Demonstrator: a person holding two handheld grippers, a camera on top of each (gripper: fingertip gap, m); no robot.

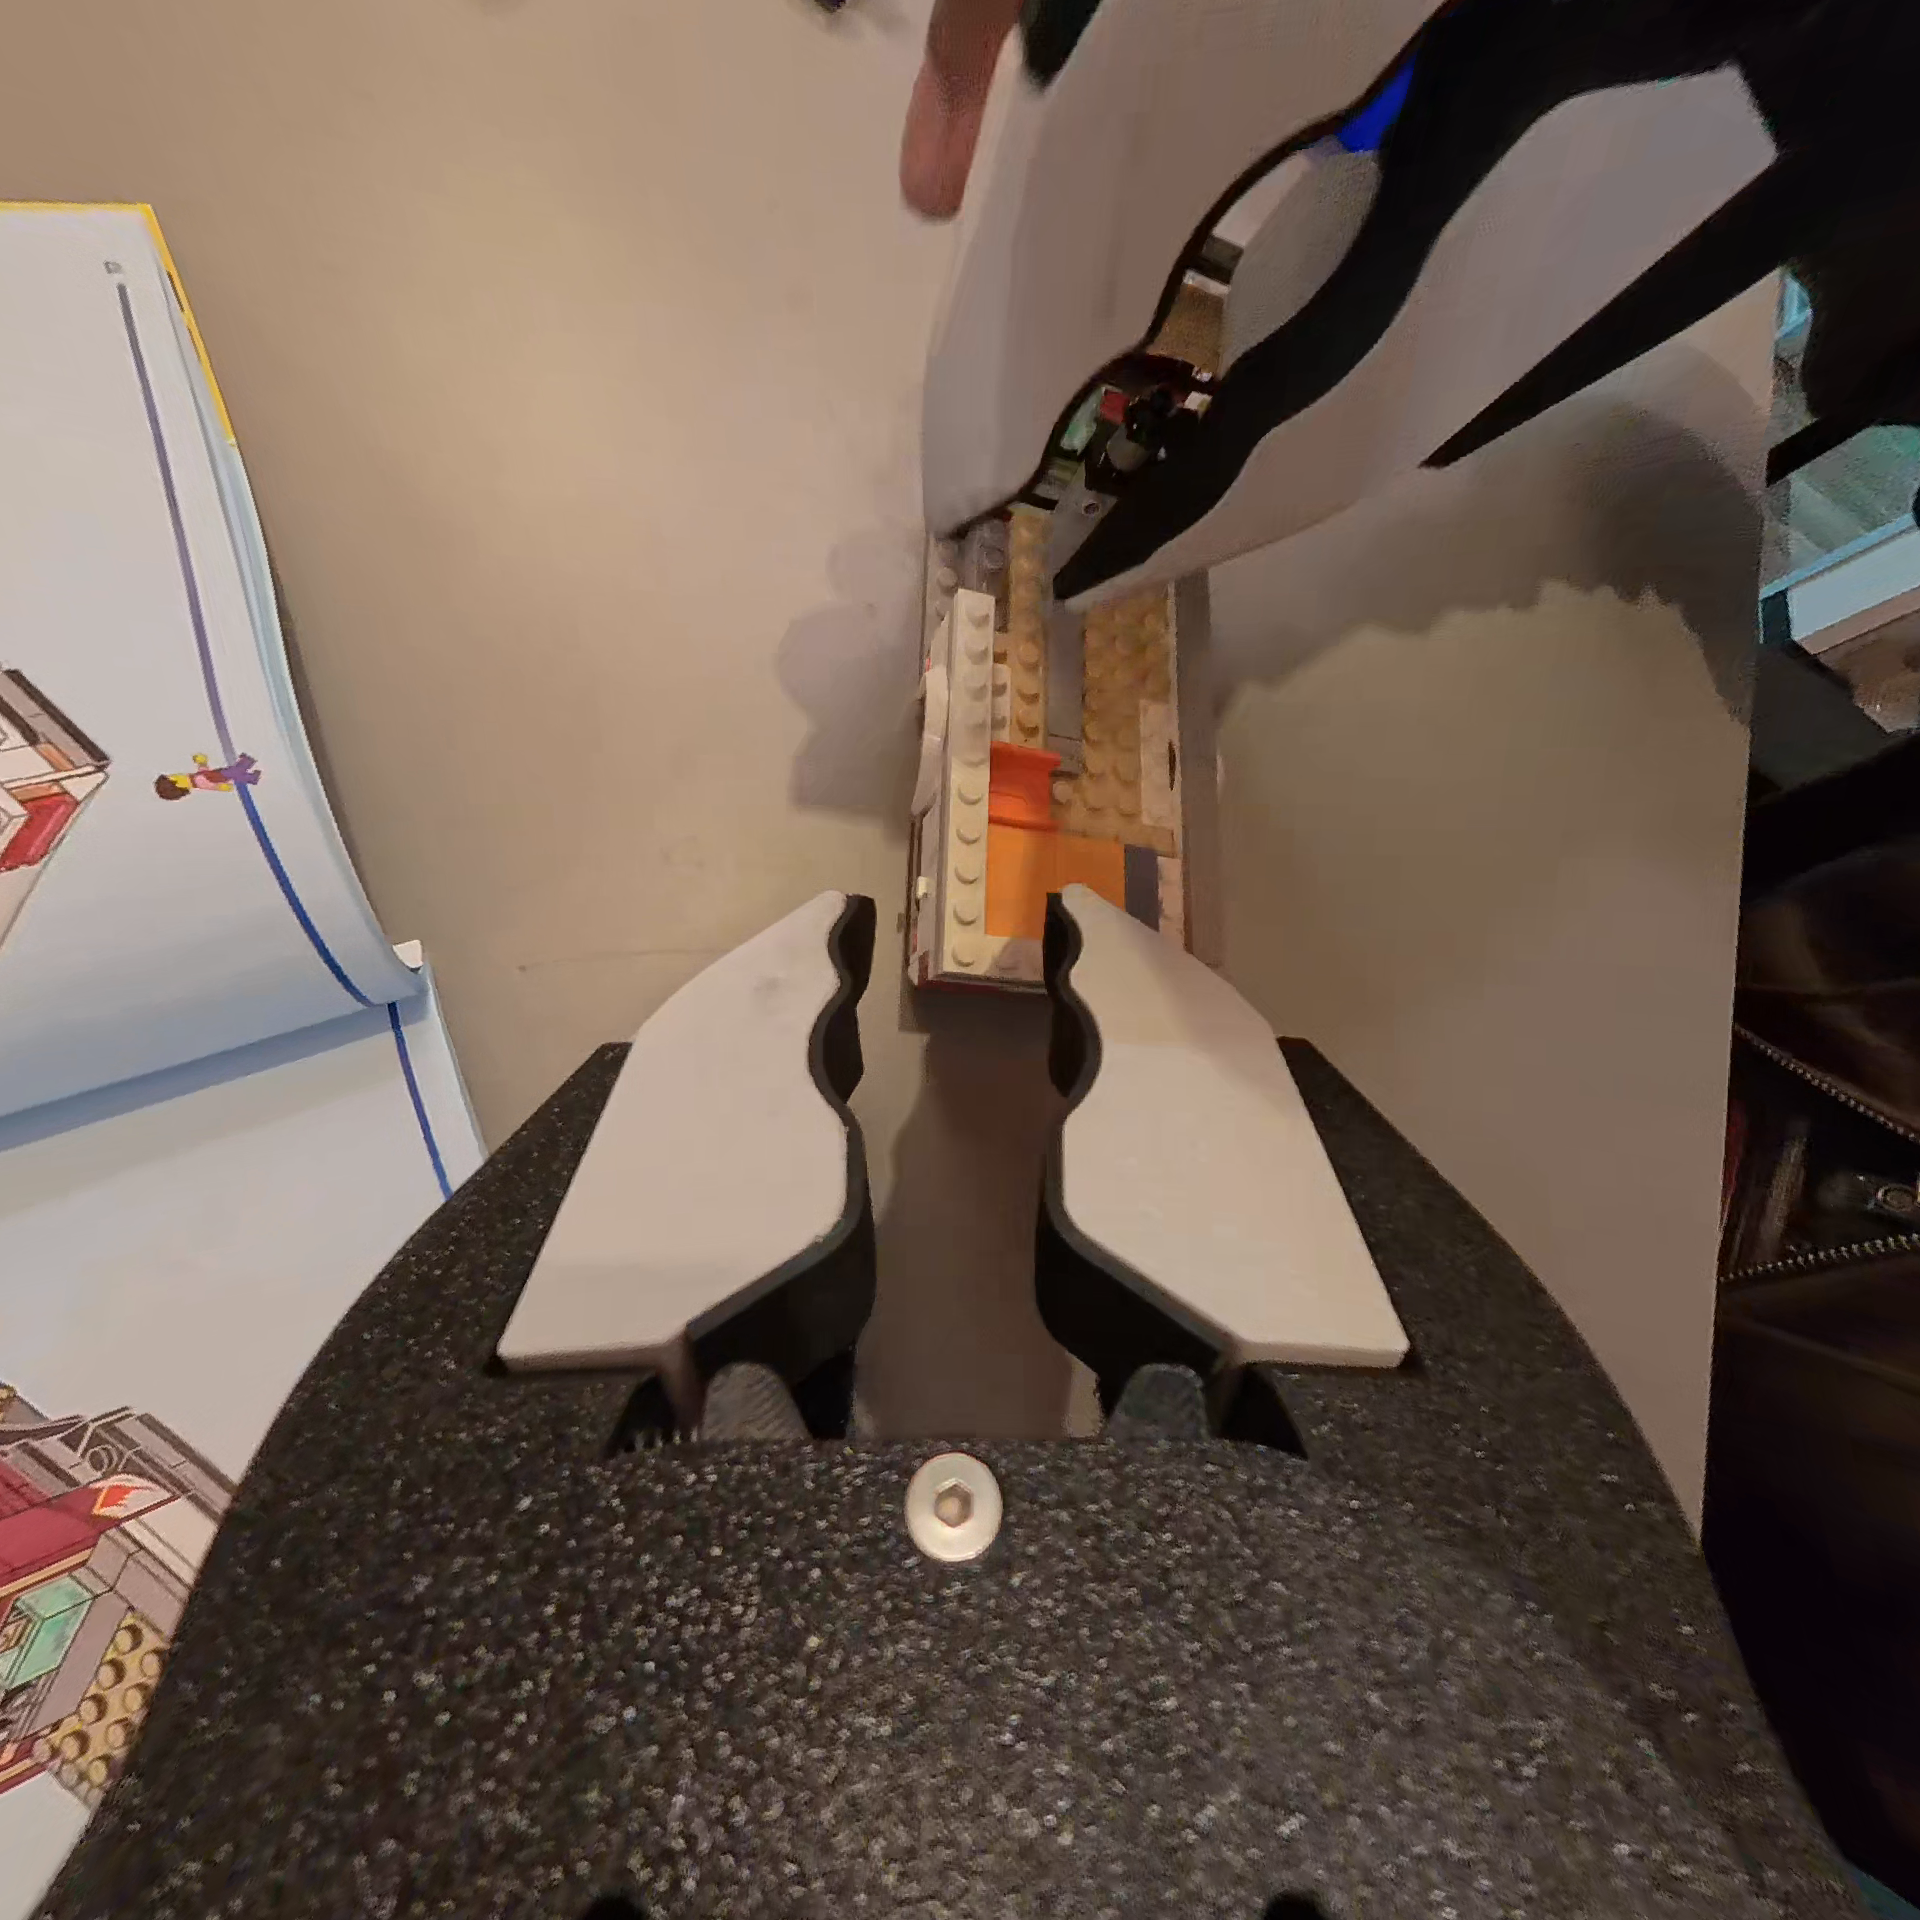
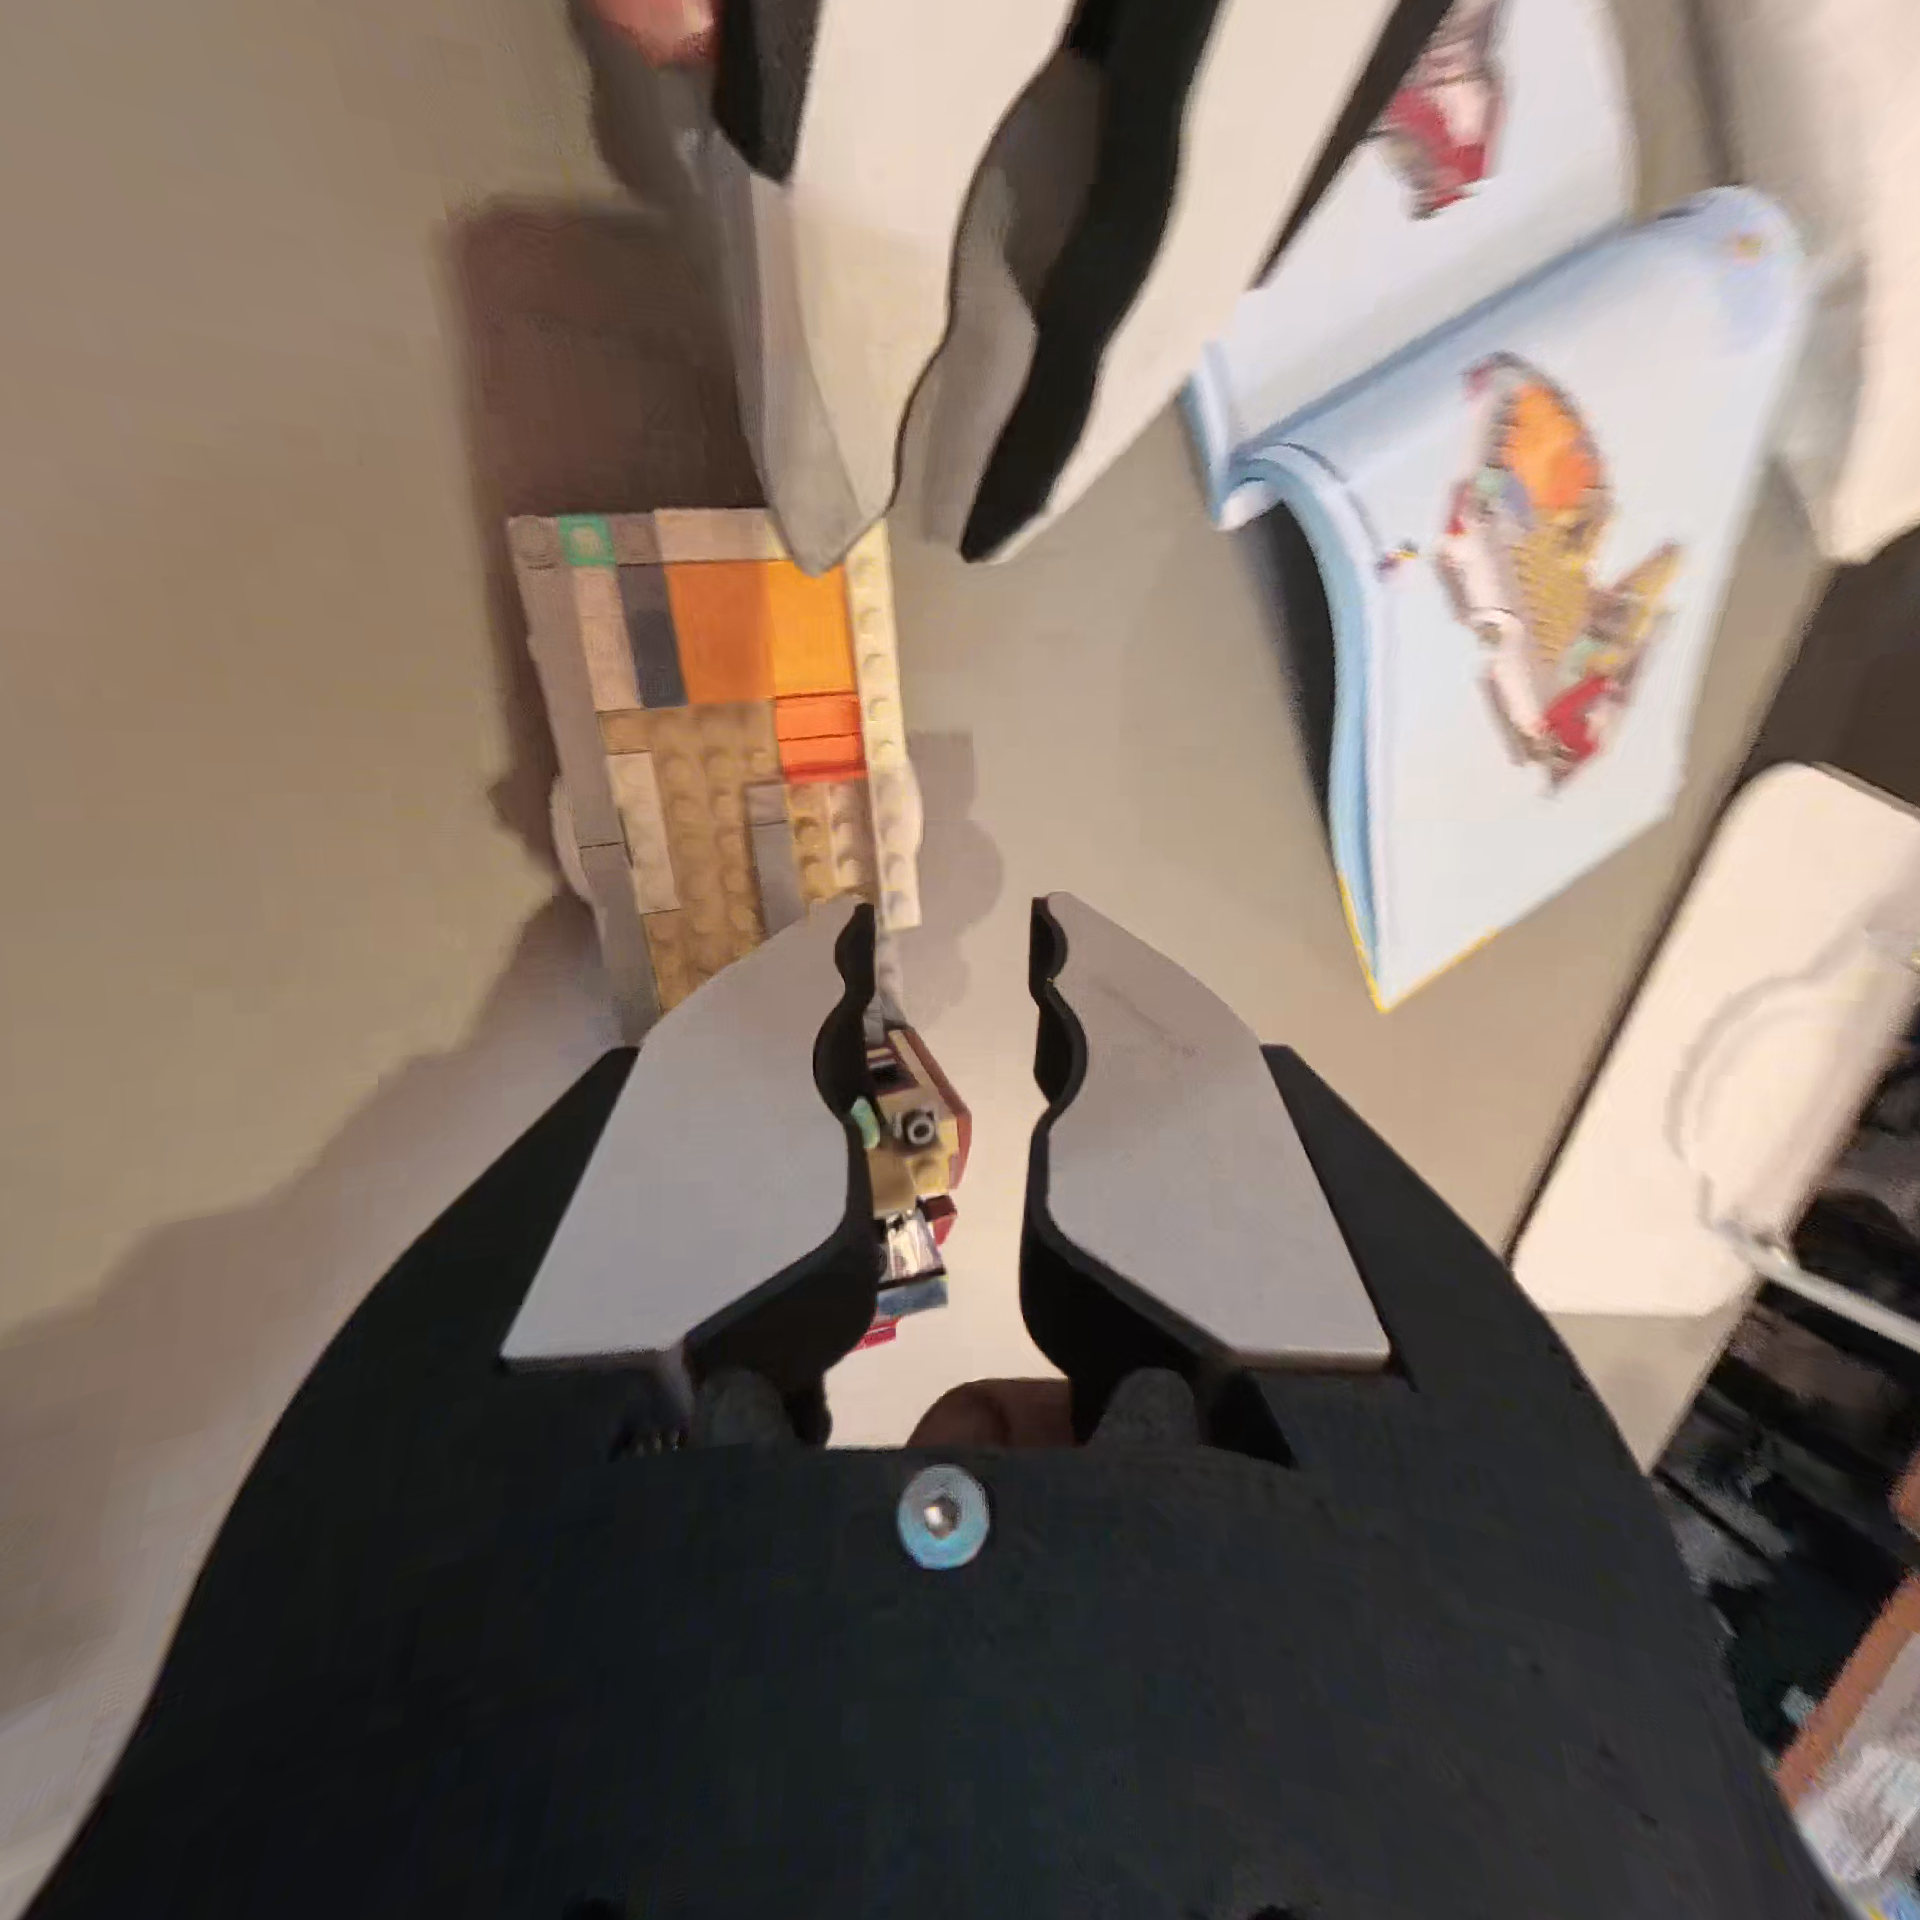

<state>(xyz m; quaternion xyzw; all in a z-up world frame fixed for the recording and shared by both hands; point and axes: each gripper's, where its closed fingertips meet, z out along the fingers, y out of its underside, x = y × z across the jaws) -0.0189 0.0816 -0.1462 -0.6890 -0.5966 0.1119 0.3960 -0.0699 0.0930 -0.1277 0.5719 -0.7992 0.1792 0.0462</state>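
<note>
A flat brick model (image 1: 1127,675) with tan plates, orange tiles and a white strip lies on the beige table. My left gripper (image 1: 956,914) is open over its near end. The left pad stands clear of the model's edge and the right finger overlaps the orange tiles. My right gripper (image 2: 948,914) is open over the other end of the model (image 2: 707,748). A small built-up part in tan, red and teal (image 2: 914,1143) sits by its left finger, apart from the right pad. Each gripper also shows in the other's view, the right one (image 1: 1008,566) and the left one (image 2: 899,556).
An open instruction booklet (image 1: 156,727) lies left of the model and shows at the right in the right wrist view (image 2: 1507,644). A white container (image 2: 1766,1039) stands at the table's right edge. A person's finger (image 1: 945,104) is at the top. Some 6 cm of space lies between my two pairs of fingers.
</note>
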